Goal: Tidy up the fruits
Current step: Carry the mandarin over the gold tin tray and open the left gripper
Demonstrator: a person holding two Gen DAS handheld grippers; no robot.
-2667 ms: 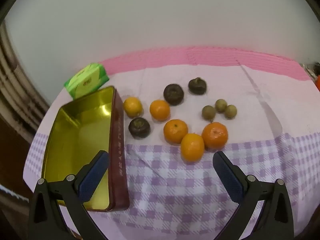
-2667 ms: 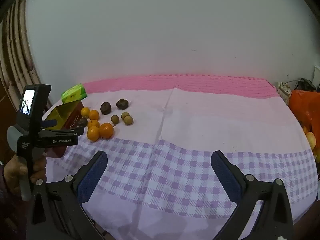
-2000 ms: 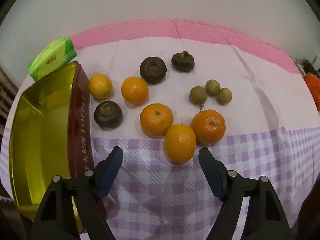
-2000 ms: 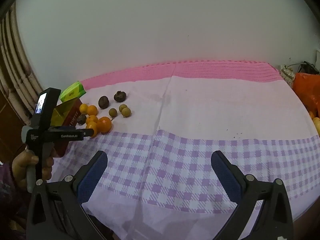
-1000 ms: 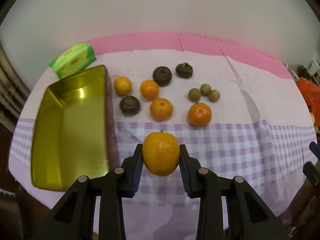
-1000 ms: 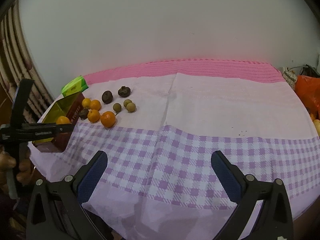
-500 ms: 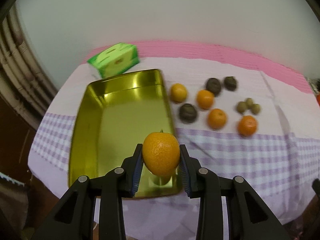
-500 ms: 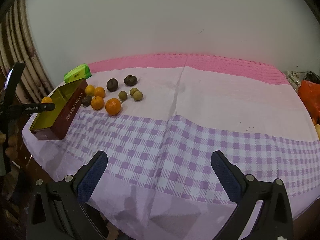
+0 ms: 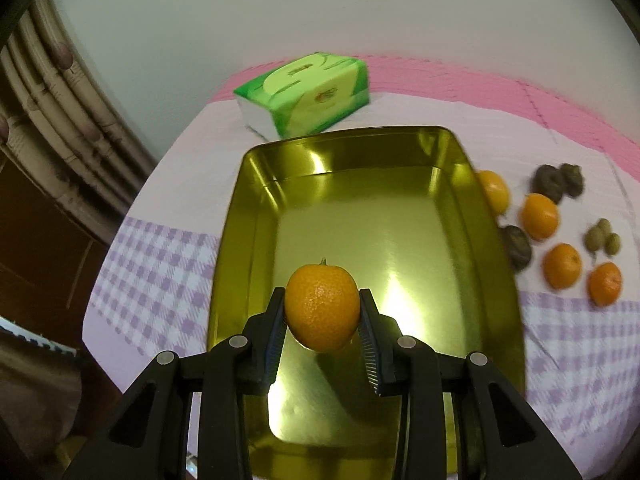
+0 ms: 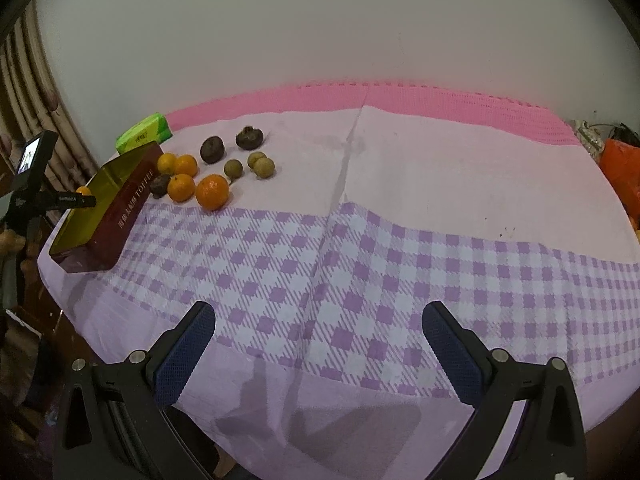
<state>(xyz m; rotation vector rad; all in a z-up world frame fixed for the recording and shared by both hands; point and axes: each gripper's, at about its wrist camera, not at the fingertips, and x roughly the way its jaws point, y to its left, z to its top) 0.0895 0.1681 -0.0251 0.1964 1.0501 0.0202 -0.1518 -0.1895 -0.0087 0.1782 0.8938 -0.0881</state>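
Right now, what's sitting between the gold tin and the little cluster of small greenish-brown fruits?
In the right wrist view, four oranges and a dark fruit lie between the gold tin and the small greenish-brown fruits.

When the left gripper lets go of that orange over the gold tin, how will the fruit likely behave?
The orange is round, so it will probably roll on the tin's smooth, shiny floor. The raised walls should likely stop it. Its pebbled skin looks firm between the left gripper's ribbed pads, so a slip seems unlikely before release.
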